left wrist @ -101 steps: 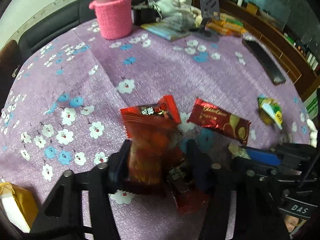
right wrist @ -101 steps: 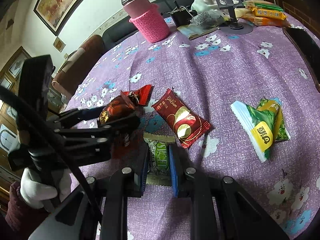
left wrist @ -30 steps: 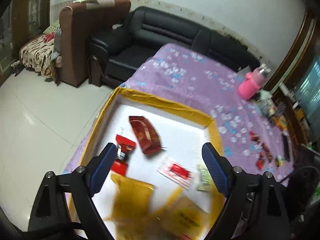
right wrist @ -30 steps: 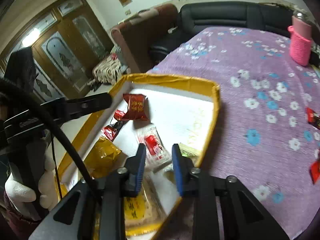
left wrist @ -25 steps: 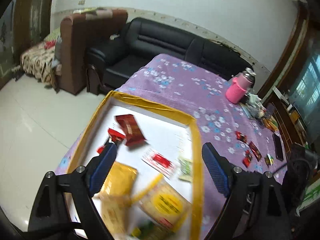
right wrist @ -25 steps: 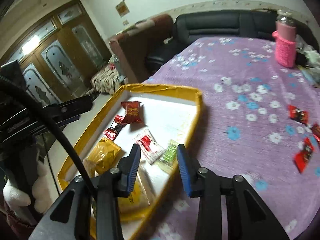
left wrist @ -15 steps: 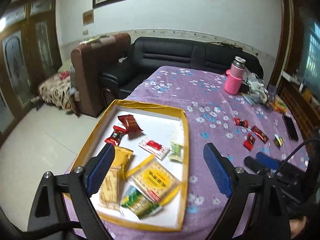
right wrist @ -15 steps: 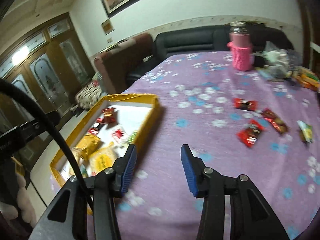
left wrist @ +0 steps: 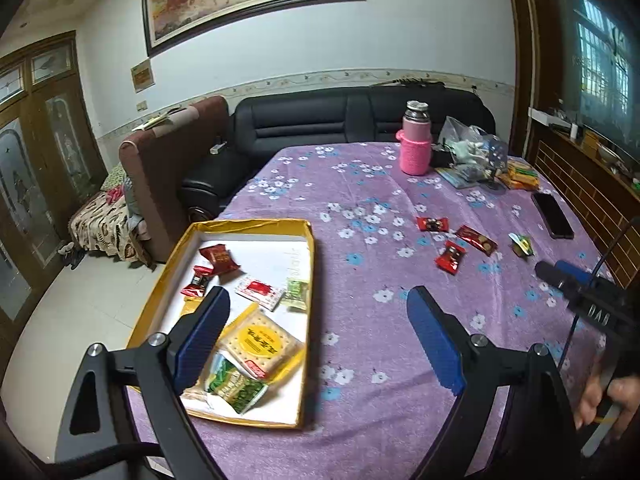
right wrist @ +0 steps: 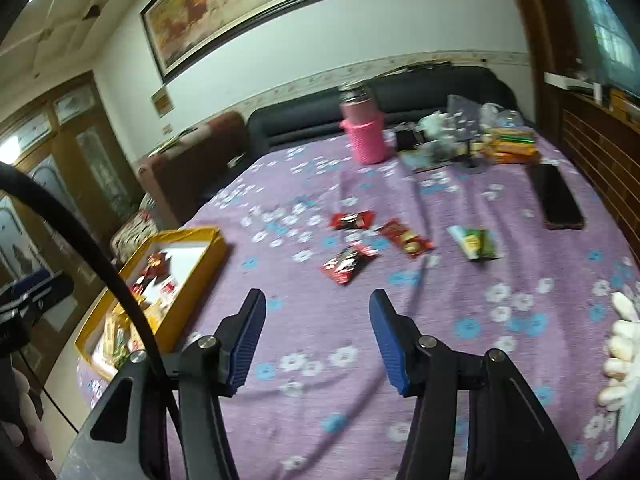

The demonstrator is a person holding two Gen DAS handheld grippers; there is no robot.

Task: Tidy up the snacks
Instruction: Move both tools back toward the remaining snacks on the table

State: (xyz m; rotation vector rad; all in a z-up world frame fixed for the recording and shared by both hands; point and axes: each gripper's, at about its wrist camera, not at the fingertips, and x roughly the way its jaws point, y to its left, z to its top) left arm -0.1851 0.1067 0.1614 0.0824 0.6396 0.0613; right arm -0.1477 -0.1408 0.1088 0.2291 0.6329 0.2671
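You had one round table [left wrist: 360, 360] under a purple flowered cloth, with one yellow-rimmed box [left wrist: 310, 264] lying at its left edge. Behind it stood one black sofa [left wrist: 320, 120] and one brown armchair [left wrist: 168, 152].

Inside the box I counted about seven packets: the large yellow cracker pack [left wrist: 258, 340] and a green pack [left wrist: 234, 386] nearest you, a white-and-red one [left wrist: 260, 290] and a small green one [left wrist: 297, 290] in the middle, and the small red ones toward the far left.

Four snacks lay loose on the cloth to the right, well apart from the box: three red wrappers [right wrist: 346, 266] and one green packet [right wrist: 476, 242].

One pink bottle [left wrist: 416, 144] stood at the far side, one phone [right wrist: 556, 200] at the far right.

Your left gripper [left wrist: 316, 332] was released, jaws spread wide with nothing between them; your right gripper [right wrist: 316, 340] was likewise spread and empty above the cloth.
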